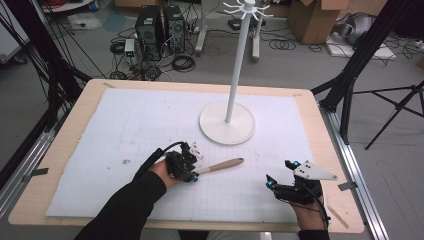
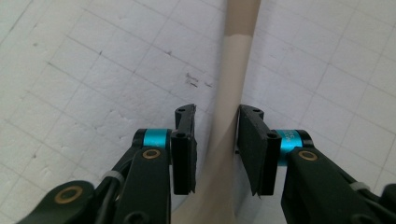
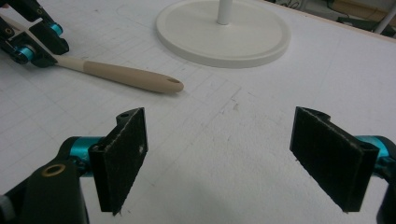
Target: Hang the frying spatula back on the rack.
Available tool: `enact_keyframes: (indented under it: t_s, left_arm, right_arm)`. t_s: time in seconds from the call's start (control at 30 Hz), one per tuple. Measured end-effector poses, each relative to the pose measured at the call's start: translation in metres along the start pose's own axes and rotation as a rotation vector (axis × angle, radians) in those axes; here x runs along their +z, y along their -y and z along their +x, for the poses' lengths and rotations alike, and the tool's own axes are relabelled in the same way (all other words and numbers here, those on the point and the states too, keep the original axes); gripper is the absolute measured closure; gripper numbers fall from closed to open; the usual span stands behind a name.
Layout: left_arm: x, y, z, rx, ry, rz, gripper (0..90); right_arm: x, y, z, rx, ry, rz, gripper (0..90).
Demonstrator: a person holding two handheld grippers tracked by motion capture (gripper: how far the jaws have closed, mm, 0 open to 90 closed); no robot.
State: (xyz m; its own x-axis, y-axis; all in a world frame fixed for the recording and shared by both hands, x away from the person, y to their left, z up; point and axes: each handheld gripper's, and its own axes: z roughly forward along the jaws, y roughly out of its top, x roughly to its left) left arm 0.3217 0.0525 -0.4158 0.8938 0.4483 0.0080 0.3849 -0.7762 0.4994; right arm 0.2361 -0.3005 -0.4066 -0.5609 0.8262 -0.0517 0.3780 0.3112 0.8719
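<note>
The person's left forearm, in a dark sleeve, comes in from the bottom of the high view and angles up and to the right across the white gridded mat (image 1: 150, 125) that covers the desk (image 1: 65, 150). The left gripper (image 1: 192, 171) sits low over the mat near the desk's front middle, aimed to the right along the utensil (image 1: 222, 165). This utensil has a pale neck and a tan wooden handle, and it lies flat on the mat, its handle end pointing right toward the other hand. In the left gripper view the fingers (image 2: 184, 149) stand narrowly apart on either side of the pale neck (image 2: 224, 140); the right pad seems to touch it, while a slim gap shows on the left, so a firm hold cannot be told.

The right hand rests at the front right of the desk, with the right gripper (image 1: 280, 172) pointing left and slightly away. Its fingers (image 3: 123, 154) are spread wide over bare mat, well apart from the handle tip. The white stand (image 1: 227, 122) rises behind, its round base (image 3: 224, 35) on the mat.
</note>
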Motion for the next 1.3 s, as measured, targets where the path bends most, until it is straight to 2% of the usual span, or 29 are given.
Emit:
enact_keyframes:
  t_s: [0.17, 0.27, 0.33, 0.5, 0.63, 0.77, 0.93, 1.13, 1.3]
  left_arm:
    - [0.000, 0.001, 0.000, 0.007, 0.016, -0.007, 73.9]
    - [0.000, 0.001, 0.002, 0.001, 0.024, -0.003, 73.6]
    - [0.001, 0.000, 0.004, -0.020, 0.040, -0.007, 73.2]
    - [0.001, 0.000, 0.002, -0.006, 0.030, -0.003, 73.0]
    - [0.001, 0.000, 0.002, 0.002, 0.021, -0.008, 76.2]
    - [0.001, 0.004, 0.003, -0.016, 0.024, -0.033, 77.9]
    - [0.000, 0.004, 0.003, -0.010, 0.019, -0.035, 78.1]
    - [-0.004, 0.011, 0.001, -0.014, 0.012, -0.075, 78.1]
    - [-0.017, 0.015, -0.001, -0.020, 0.002, -0.132, 78.1]
  right_arm:
    - [0.001, 0.000, 0.000, -0.002, -0.002, 0.001, 17.7]
    - [0.001, 0.000, -0.001, -0.003, -0.002, 0.000, 17.7]
    - [0.002, 0.000, 0.000, -0.003, -0.005, 0.002, 18.4]
    - [0.003, -0.001, 0.000, -0.004, -0.015, 0.004, 19.6]
    - [0.003, -0.002, 0.000, 0.002, -0.014, -0.004, 19.6]
    - [0.001, -0.001, -0.002, 0.001, -0.009, -0.011, 19.6]
    - [0.000, -0.001, -0.002, 0.008, -0.011, -0.011, 19.6]
    - [0.000, 0.000, -0.003, 0.009, -0.008, -0.014, 19.6]
    - [-0.001, 0.000, -0.002, 0.012, -0.008, -0.014, 19.6]
